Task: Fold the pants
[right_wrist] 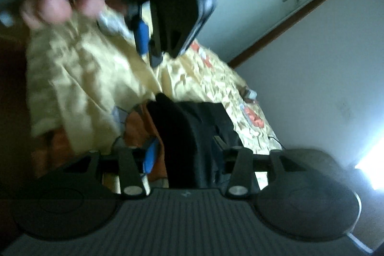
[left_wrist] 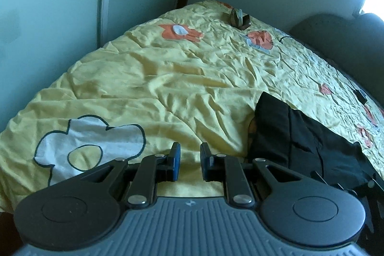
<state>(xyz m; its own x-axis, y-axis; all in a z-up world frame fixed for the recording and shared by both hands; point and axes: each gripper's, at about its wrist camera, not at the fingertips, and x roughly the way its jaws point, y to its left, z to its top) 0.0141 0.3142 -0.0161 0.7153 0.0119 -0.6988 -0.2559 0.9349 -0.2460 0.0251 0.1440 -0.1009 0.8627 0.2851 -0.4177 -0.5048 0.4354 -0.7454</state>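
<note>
Left claw (left_wrist: 190, 161) is seen with its blue-padded jaws drawn nearly together and nothing between them; only yellow sheet shows in the narrow gap. It is tilted down over the near part of the bed (left_wrist: 148, 78). The black pants (left_wrist: 300, 138) lie bunched on the sheet to the right of this claw, just beside its right finger, not touched by it. Far ahead of the claw, near the bed's far edge, a small dark object (left_wrist: 240, 20) is seen, too small to be named.

Right claw (right_wrist: 183, 156) is shown in a blurred, rolled view. Its jaws stand partly apart, with the dark cloth of the pants running up between them; whether the pads press on the cloth cannot be told through the blur. Above and ahead of it the left claw is seen, carried by a hand (right_wrist: 55, 8).

The step in hand is judged to be the opening one: the garment has not yet been spread, and no fold is visible. For the next move, a sure hold on one edge by the right claw is called for, and a second hold by the left claw at a matching edge, so that the pants can be drawn flat on the bed before any fold is laid.
</note>
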